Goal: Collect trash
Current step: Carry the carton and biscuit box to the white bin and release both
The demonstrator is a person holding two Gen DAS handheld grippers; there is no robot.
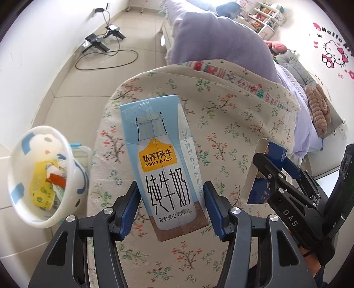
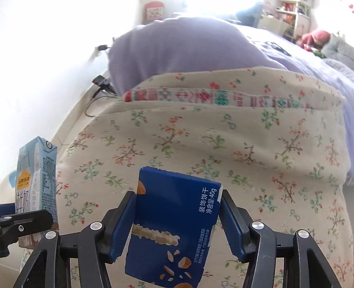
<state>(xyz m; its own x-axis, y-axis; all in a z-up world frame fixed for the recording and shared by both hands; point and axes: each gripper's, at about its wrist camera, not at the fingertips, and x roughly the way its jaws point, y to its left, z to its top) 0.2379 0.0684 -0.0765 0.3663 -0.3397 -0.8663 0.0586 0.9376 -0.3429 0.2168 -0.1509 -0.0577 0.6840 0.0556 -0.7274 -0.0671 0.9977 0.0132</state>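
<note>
My left gripper (image 1: pixel 171 197) is shut on a pale blue milk carton (image 1: pixel 159 159), held upright above the flowered bedspread (image 1: pixel 232 124). The same carton (image 2: pixel 36 177) shows at the left edge of the right wrist view. My right gripper (image 2: pixel 177 212) is shut on a dark blue biscuit box (image 2: pixel 174 223) with almonds printed on it, its blue pads pressing both sides. In the left wrist view that right gripper (image 1: pixel 273 164) and the torn box (image 1: pixel 258 177) appear at the right. A white cartoon-printed trash bin (image 1: pixel 42 177) with wrappers inside stands on the floor at the left.
A purple quilt (image 1: pixel 221 42) lies piled on the bed beyond the bedspread. Black stands with a cable (image 1: pixel 104 44) sit on the tiled floor by the wall. A clear plastic box (image 1: pixel 81 152) stands behind the bin. Shelves (image 1: pixel 267 17) fill the far corner.
</note>
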